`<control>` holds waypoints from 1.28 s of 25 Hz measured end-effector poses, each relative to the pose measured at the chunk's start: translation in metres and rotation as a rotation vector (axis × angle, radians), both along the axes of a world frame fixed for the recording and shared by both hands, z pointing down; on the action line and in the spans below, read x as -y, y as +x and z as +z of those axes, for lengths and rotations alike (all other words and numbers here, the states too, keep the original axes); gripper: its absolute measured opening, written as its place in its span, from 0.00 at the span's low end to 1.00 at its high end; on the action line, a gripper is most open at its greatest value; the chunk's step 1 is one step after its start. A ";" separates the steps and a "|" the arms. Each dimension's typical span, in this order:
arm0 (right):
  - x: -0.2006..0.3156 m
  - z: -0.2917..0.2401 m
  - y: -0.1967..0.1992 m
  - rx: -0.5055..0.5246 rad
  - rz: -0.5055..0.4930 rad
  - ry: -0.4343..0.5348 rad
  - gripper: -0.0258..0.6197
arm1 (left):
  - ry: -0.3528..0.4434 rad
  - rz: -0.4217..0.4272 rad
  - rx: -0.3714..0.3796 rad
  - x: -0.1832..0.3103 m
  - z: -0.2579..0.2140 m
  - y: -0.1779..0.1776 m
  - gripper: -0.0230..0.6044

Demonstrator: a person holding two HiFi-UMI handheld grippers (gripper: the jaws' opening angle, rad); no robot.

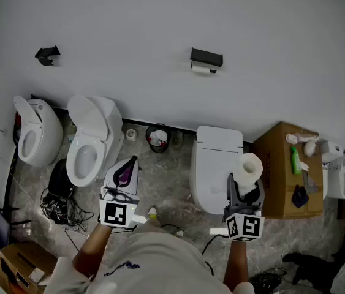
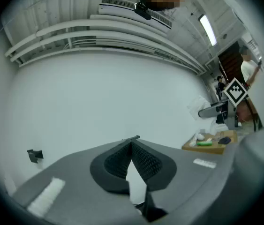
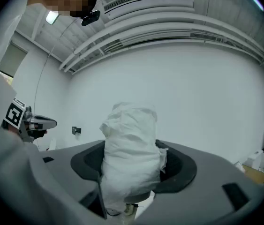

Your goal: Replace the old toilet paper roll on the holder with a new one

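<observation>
A black holder (image 1: 206, 57) is fixed to the white wall, with a small, nearly used-up roll (image 1: 203, 68) under it. Well short of the wall, my right gripper (image 1: 244, 188) is shut on a full white toilet paper roll (image 1: 249, 167), which stands up between the jaws. In the right gripper view the crumpled white roll (image 3: 132, 153) fills the gap of the right gripper (image 3: 134, 172). My left gripper (image 1: 126, 169) is level beside it, shut and empty. Its ribbed pads (image 2: 143, 161) meet in the left gripper view, pointing at bare wall.
A second black wall fitting (image 1: 48, 54) sits far left. Two open toilets (image 1: 89, 143) and a closed white one (image 1: 216, 164) stand along the wall. A small bin (image 1: 157, 138), cables (image 1: 59, 204) and a cardboard box (image 1: 288, 170) with small items on the floor.
</observation>
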State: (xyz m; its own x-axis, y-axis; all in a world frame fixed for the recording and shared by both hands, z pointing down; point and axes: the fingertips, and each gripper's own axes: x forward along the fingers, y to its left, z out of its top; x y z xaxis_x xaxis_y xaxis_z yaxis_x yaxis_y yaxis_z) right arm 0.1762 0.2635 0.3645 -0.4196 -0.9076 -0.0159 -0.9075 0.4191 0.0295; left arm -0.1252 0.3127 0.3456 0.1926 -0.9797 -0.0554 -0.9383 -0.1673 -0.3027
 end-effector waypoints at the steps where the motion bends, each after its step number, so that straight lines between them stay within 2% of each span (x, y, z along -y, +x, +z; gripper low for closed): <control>1: -0.004 -0.002 0.011 0.008 0.014 -0.001 0.50 | -0.004 -0.014 0.082 -0.003 0.001 0.008 0.04; 3: -0.012 -0.002 0.032 0.029 0.040 -0.013 0.50 | -0.007 -0.033 0.185 -0.010 0.002 0.026 0.04; 4: -0.016 0.000 0.042 0.044 0.053 -0.026 0.50 | -0.005 -0.032 0.192 -0.013 0.002 0.035 0.04; 8: -0.026 0.008 0.067 0.110 0.087 -0.067 0.50 | 0.011 -0.030 0.065 -0.009 -0.005 0.056 0.04; 11: -0.028 0.009 0.068 0.103 0.058 -0.072 0.50 | 0.011 -0.028 -0.069 -0.004 -0.010 0.060 0.04; 12: -0.029 0.008 0.067 0.097 0.045 -0.069 0.50 | 0.000 -0.027 -0.092 -0.002 -0.008 0.060 0.04; 16: -0.024 0.010 0.062 0.078 0.011 -0.064 0.50 | -0.004 -0.016 -0.062 0.005 0.005 0.056 0.04; 21: -0.019 0.016 0.057 0.034 0.001 -0.077 0.50 | -0.047 -0.021 -0.049 0.014 0.016 0.049 0.04; 26: -0.015 0.020 0.053 0.030 0.005 -0.088 0.50 | -0.035 -0.005 -0.097 0.021 0.011 0.049 0.04; 29: -0.012 0.020 0.050 0.020 0.003 -0.091 0.50 | -0.041 0.005 -0.114 0.026 0.013 0.050 0.09; 32: -0.008 0.023 0.052 0.015 0.007 -0.098 0.50 | -0.093 0.005 -0.113 0.029 0.021 0.050 0.13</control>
